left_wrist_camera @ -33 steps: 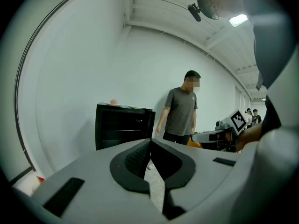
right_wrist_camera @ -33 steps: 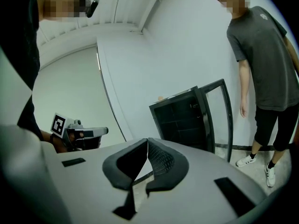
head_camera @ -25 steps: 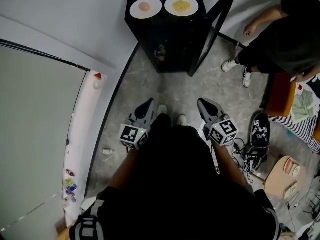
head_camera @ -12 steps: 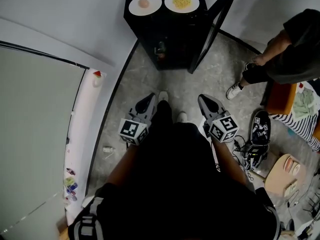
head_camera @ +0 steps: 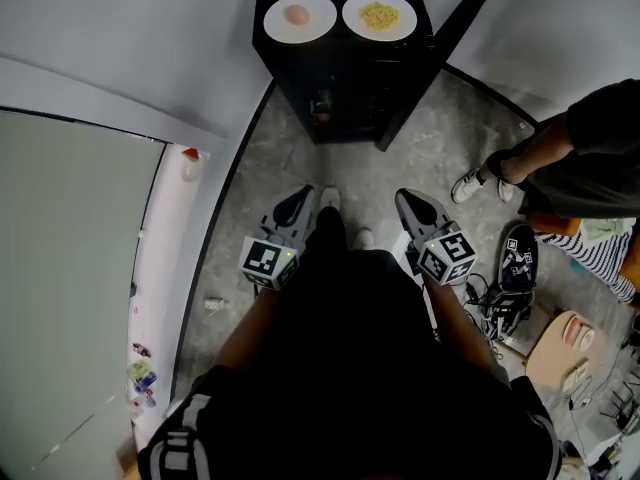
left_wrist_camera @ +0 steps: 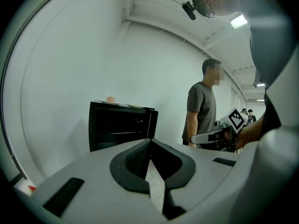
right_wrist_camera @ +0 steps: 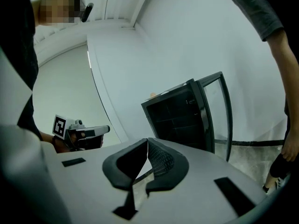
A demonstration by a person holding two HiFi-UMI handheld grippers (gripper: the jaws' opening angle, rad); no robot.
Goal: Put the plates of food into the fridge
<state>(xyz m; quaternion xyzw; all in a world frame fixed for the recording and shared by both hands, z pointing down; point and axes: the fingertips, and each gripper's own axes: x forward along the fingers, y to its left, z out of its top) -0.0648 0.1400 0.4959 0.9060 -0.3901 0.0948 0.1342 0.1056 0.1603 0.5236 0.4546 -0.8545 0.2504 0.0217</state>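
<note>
Fingers (left_wrist_camera: 133, 160) of the left gripper (head_camera: 297, 203) and right gripper (head_camera: 409, 204) are seen pressed together, nothing held. Farther off, well apart from both, two plates (head_camera: 299, 17) are set atop the fridge (head_camera: 340, 88), whose door (head_camera: 440, 53) is open.

Head view: you look steeply down past your body; the fridge (head_camera: 340, 88) stands well ahead.
Gripper views: each looks forward along its own jaws.
Shared: the fridge, in all three.
</note>
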